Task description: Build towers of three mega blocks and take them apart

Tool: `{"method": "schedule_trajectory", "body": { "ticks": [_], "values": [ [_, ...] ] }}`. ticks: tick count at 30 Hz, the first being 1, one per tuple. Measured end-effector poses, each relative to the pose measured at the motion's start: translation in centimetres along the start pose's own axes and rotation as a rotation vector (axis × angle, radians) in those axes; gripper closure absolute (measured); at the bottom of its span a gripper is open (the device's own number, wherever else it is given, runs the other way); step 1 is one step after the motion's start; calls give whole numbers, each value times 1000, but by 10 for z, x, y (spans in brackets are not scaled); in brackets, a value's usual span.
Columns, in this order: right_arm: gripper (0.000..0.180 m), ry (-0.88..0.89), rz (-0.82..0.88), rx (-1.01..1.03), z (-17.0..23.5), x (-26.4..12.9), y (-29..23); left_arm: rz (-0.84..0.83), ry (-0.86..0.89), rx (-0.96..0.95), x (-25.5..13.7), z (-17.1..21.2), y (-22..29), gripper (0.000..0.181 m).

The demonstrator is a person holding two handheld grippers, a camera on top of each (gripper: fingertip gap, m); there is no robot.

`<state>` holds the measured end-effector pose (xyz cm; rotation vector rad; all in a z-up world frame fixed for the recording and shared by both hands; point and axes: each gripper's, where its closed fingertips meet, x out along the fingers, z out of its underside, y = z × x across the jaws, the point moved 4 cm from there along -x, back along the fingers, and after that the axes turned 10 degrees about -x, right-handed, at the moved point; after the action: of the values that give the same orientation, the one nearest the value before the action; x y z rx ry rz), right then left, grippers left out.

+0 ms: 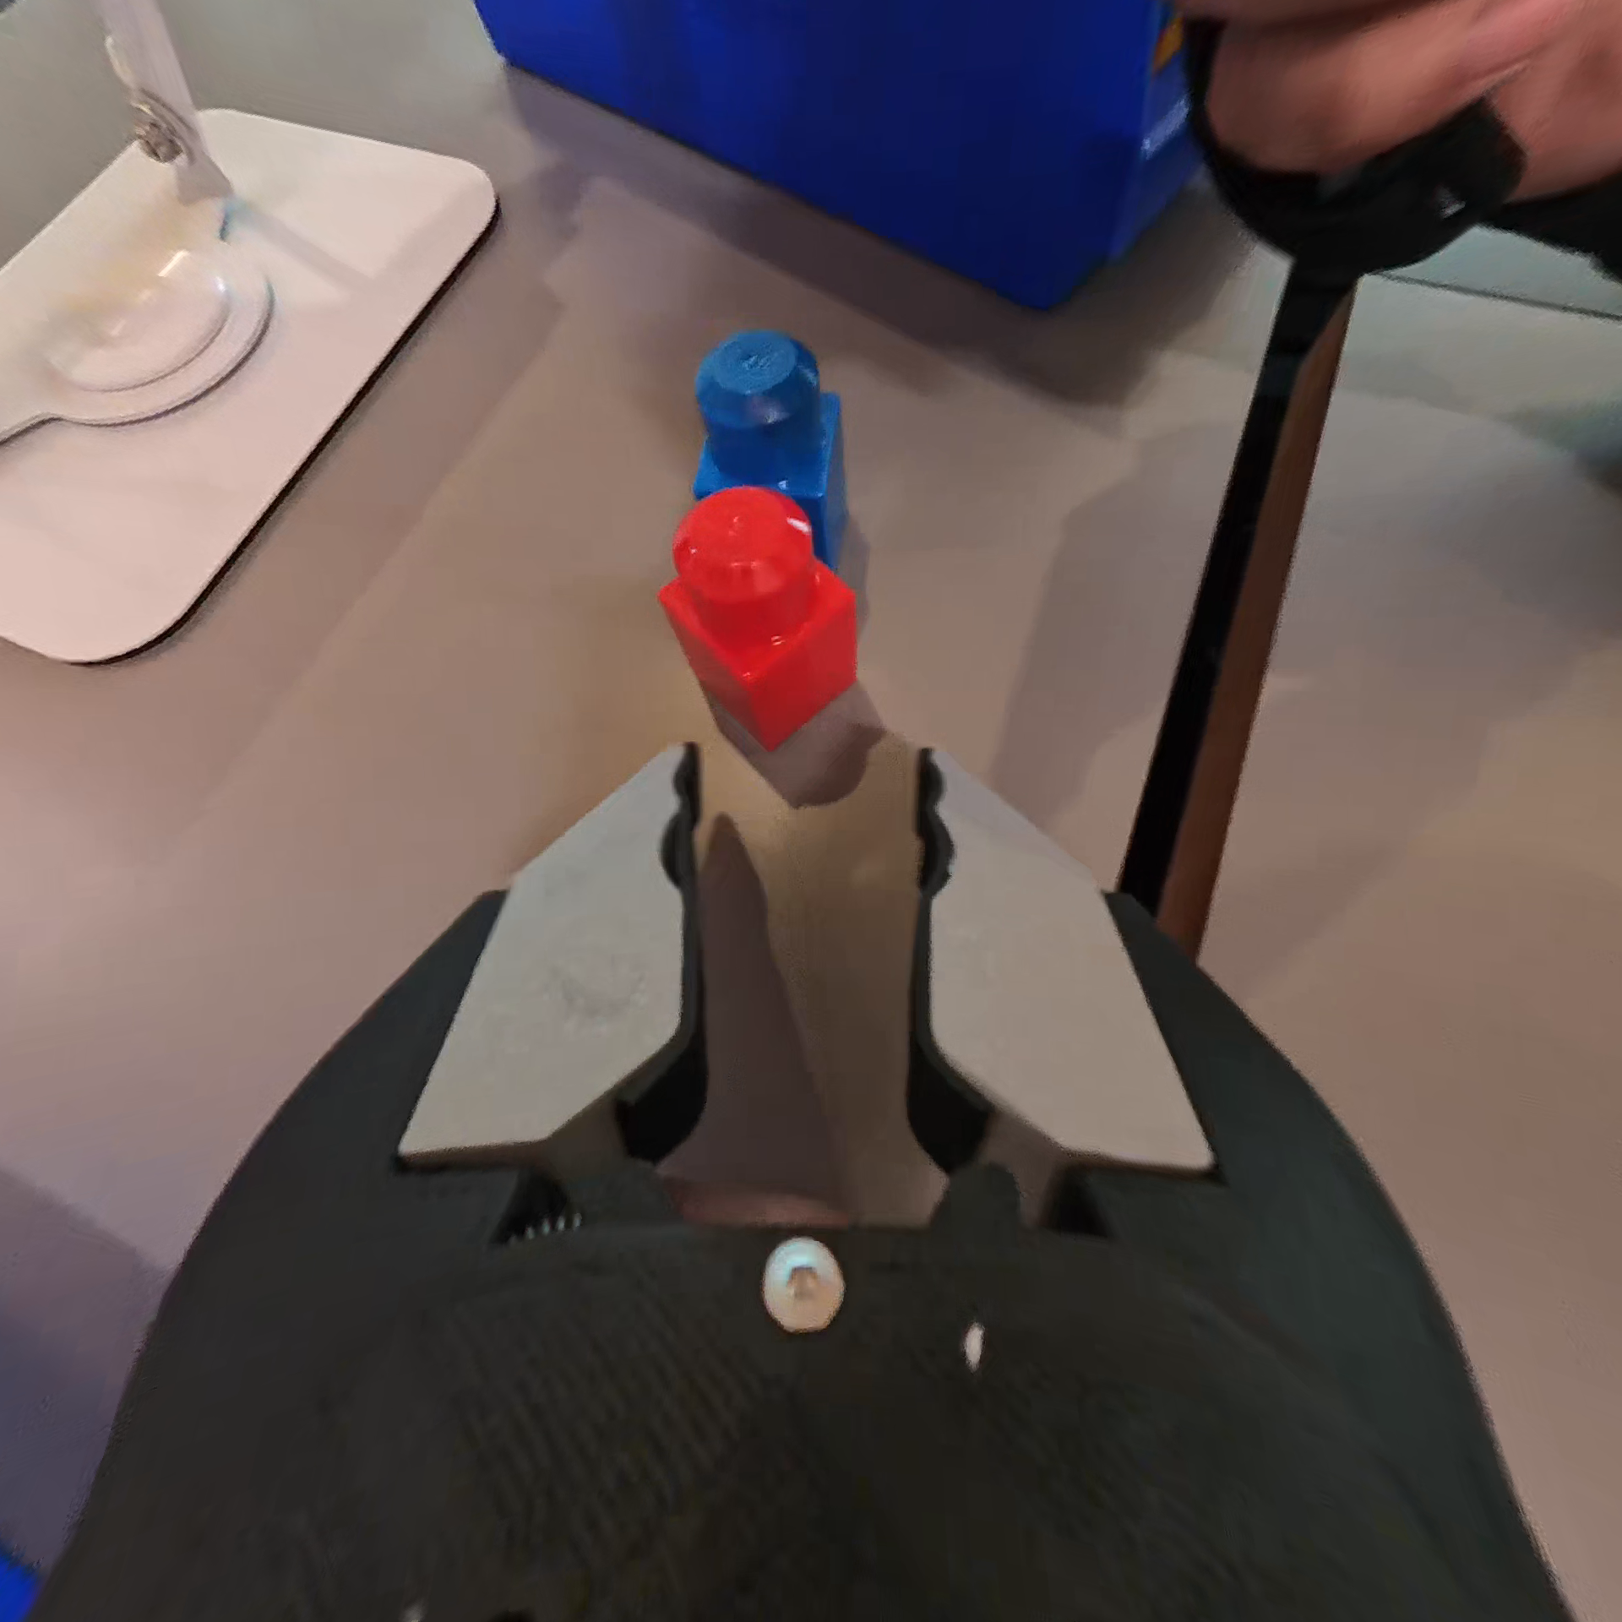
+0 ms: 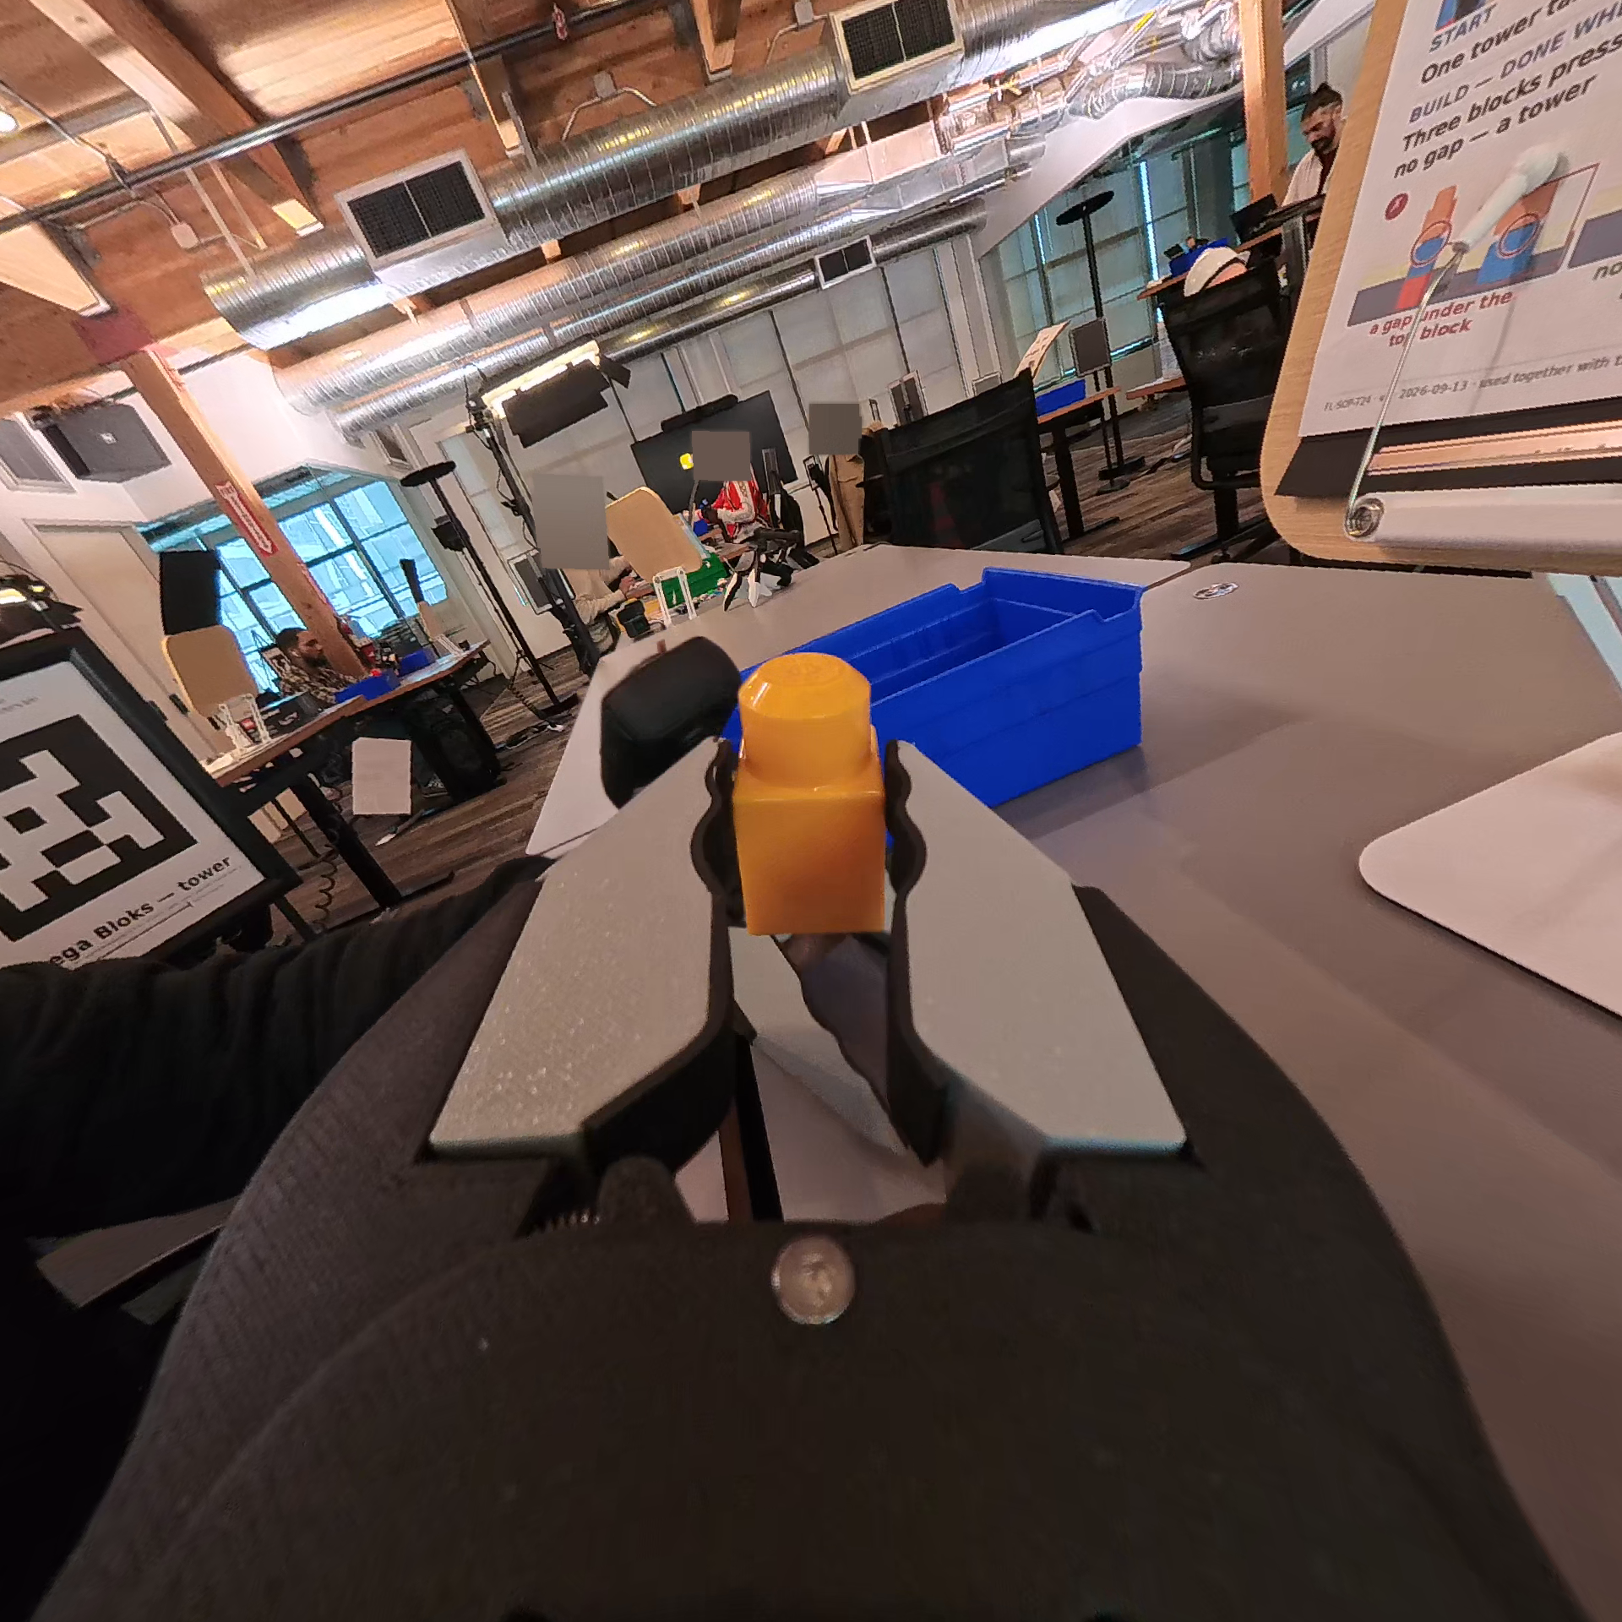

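In the left wrist view a red block stands upright on the grey table, with a blue block standing just behind it. My left gripper is open and empty, its fingertips just short of the red block and not touching it. In the right wrist view my right gripper is shut on an orange block, held upright above the table with the stud up and both pads pressed on its sides.
A blue bin stands on the table behind the blocks and shows in the left wrist view. A white stand base lies at the left. A hand in a black glove is at the upper right. A clipboard with an instruction sheet stands at the right.
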<state>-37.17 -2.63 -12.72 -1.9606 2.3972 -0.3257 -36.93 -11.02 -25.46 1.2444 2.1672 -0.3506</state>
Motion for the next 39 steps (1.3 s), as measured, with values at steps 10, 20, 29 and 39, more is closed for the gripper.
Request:
{"method": "schedule_trajectory", "body": {
  "ticks": [10,20,29,39],
  "values": [
    [148,24,-9,10,-4,-3,0,83,-42,35,16,-6,3,135],
    [148,32,-24,10,-6,-3,-4,6,22,27,9,-15,-8,133],
    [148,41,-34,12,-8,-3,-4,153,-48,142,35,-14,5,111],
    [148,43,-48,24,-7,-4,-4,162,-53,98,42,-20,-4,145]
  ]
}}
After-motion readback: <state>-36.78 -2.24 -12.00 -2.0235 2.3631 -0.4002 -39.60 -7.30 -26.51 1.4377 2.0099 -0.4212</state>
